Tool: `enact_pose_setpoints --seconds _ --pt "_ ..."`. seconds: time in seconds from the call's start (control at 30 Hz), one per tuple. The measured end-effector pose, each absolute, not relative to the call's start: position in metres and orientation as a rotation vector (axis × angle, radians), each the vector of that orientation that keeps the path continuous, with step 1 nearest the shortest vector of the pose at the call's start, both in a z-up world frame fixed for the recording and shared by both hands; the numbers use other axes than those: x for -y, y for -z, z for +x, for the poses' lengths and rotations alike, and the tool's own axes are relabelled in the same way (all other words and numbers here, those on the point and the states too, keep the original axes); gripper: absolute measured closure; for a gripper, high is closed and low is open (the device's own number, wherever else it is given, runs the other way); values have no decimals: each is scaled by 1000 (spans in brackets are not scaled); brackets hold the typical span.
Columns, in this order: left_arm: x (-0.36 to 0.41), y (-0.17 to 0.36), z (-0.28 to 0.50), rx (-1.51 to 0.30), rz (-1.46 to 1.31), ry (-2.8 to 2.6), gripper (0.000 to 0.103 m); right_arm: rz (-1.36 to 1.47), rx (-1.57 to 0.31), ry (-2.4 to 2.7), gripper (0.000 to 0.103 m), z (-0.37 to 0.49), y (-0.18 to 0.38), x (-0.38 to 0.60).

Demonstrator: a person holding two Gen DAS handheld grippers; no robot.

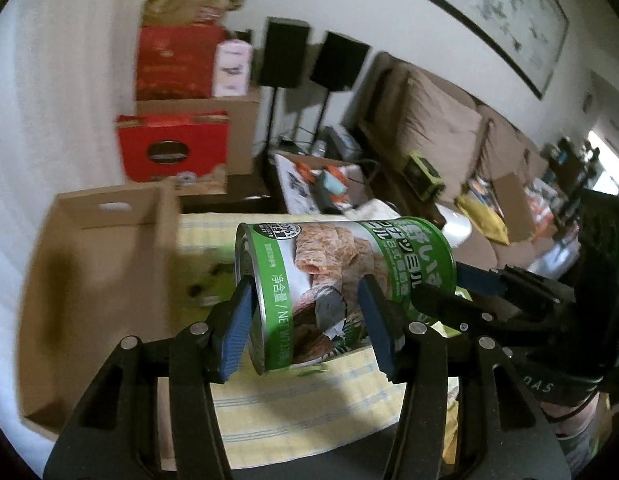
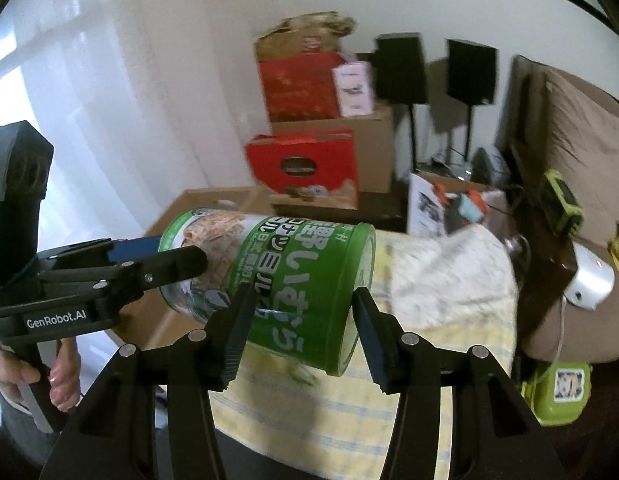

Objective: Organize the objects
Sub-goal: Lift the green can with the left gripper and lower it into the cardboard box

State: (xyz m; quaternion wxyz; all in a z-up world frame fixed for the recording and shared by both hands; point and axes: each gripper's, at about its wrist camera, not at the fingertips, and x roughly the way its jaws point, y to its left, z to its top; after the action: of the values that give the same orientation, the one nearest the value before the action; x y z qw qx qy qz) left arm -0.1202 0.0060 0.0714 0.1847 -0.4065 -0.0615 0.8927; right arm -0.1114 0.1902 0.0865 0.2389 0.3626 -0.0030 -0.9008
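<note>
Green can (image 1: 341, 288) lies sideways in the air above the yellow cloth (image 1: 309, 412) — left gripper (image 1: 309, 328) and right gripper (image 2: 301, 332) both clamp their jaws on it, beside the cardboard box (image 1: 97, 280).

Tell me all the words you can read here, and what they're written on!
"GenRobot.AI": side of the left gripper.
"NET WT": green band on the can, beside Chinese "净含量".
Large Japanese lettering on the can: cut off and sideways, only partly readable.
Round seal on the can and the red box logo: too blurred.
</note>
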Motion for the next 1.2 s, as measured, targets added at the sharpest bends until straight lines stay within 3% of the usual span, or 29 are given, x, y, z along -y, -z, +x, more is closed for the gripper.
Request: enact_pose_setpoints --seconds 0.7,1.2 --pt "178 -58 -131 321 -1290 -2769 52 1027 9 2139 51 -156 -69 -1" --pt "214 28 -154 428 -1541 -2621 48 1224 -133 2086 51 -163 4 48"
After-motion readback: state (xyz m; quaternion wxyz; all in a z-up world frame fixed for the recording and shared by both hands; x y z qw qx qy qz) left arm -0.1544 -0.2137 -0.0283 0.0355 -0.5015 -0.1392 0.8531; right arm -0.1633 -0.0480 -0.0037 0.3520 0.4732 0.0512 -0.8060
